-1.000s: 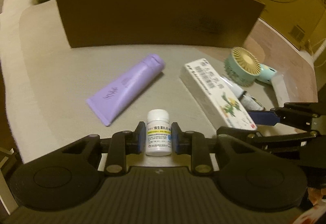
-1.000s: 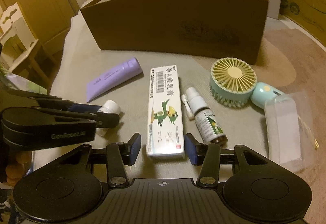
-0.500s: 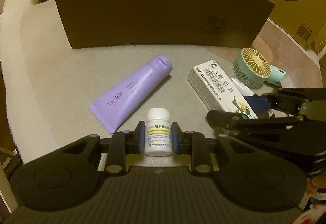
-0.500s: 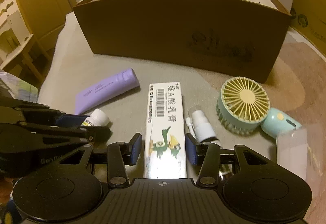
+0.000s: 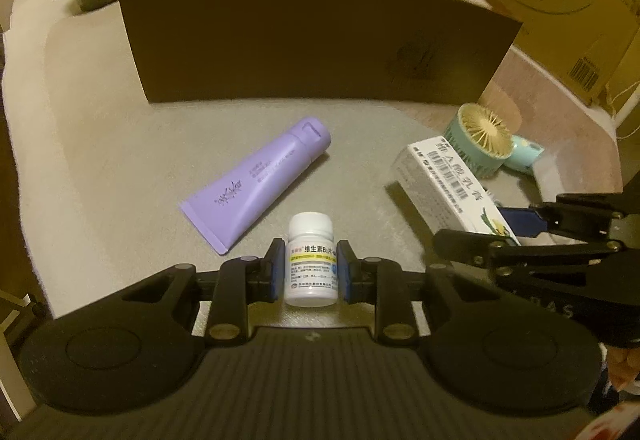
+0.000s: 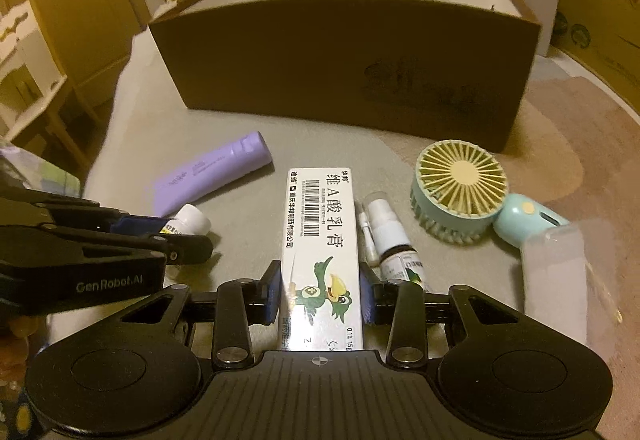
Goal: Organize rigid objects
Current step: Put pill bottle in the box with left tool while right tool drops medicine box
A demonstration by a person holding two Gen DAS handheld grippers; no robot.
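My left gripper (image 5: 312,266) is shut on a small white pill bottle (image 5: 311,240), which stands upright between the pads just above the grey mat. My right gripper (image 6: 322,290) straddles a long white ointment box (image 6: 320,216) with a green bird print. Its jaws are closing and both blue pads press on the box's sides. In the left wrist view that ointment box (image 5: 440,176) is tilted with its far end raised off the mat. A purple tube (image 5: 260,180) lies flat on the mat between the two grippers. The open brown cardboard box (image 6: 344,56) stands behind everything.
A mint hand fan (image 6: 460,192) lies to the right, with a small spray bottle (image 6: 388,236) right beside the ointment box. A clear plastic bag (image 6: 556,280) is at the far right. Cartons (image 5: 560,0) stand beyond the mat, and the mat's edge runs along the left.
My right gripper slid forward along the ointment box, its jaws narrowed onto the box's sides, and the box tipped up. My left gripper kept its grip on the pill bottle.
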